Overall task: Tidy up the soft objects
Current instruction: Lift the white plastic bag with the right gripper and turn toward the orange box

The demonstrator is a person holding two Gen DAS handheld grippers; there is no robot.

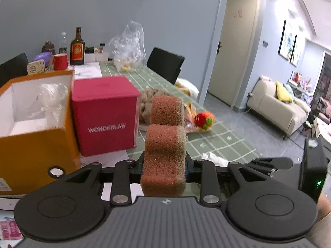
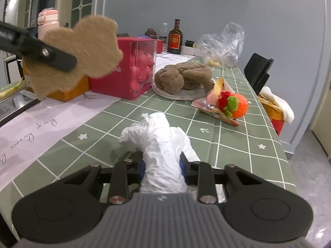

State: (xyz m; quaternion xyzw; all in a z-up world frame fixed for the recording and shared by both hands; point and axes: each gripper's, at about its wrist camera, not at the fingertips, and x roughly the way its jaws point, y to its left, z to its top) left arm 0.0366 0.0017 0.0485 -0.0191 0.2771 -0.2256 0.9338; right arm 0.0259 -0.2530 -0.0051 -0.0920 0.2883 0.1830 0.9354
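Observation:
My left gripper [image 1: 164, 165] is shut on a brown wavy sponge [image 1: 165, 142], held up above the table in front of the red WONDERLAB box [image 1: 105, 115]. From the right wrist view the same sponge [image 2: 82, 55] shows its tan felt side, with the left gripper's finger [image 2: 41, 51] across it at upper left. My right gripper [image 2: 162, 167] is shut on a crumpled white tissue [image 2: 157, 142] low over the green checked tablecloth [image 2: 227, 142]. A brown knotted plush [image 2: 182, 77] lies on a pale mat. An orange crocheted ball [image 2: 235, 103] rests on a packet.
An open orange box [image 1: 35, 128] with white wrapping inside stands left of the red box. Bottles [image 1: 77, 47], a red cup [image 1: 60, 62] and a clear plastic bag [image 1: 128, 45] crowd the far end. Black chairs [image 2: 258, 72] stand at the table's right side.

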